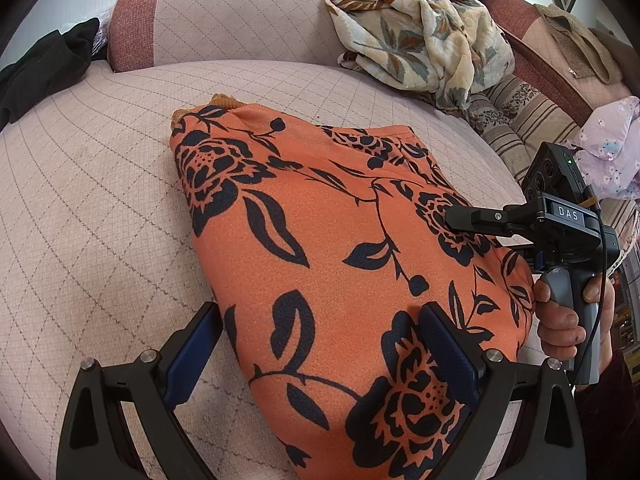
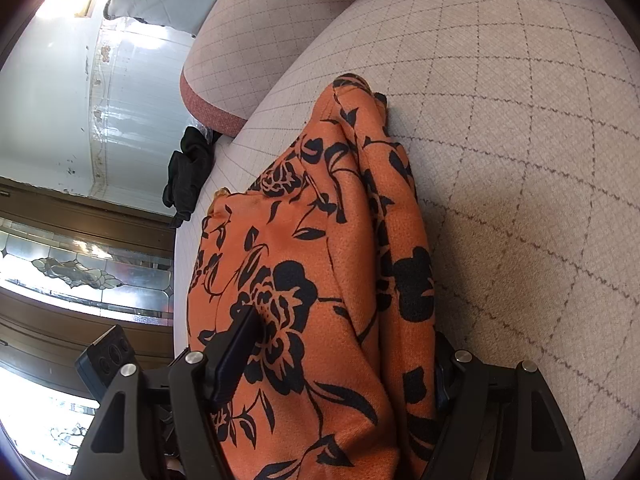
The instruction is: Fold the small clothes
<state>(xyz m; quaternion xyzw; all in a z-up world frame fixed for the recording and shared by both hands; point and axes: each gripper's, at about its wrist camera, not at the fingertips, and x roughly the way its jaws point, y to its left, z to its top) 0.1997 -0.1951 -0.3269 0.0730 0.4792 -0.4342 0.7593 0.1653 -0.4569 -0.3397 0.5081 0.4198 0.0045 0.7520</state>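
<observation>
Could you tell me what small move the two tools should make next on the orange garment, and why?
Probably open the right tool and withdraw: the garment already lies folded on the sofa, the left tool is open, and only the right one grips an edge.

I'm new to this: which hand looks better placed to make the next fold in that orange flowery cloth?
Probably the right gripper: its fingers straddle a bunched edge of the orange garment. The left gripper is open, one finger on the sofa beside it.
</observation>
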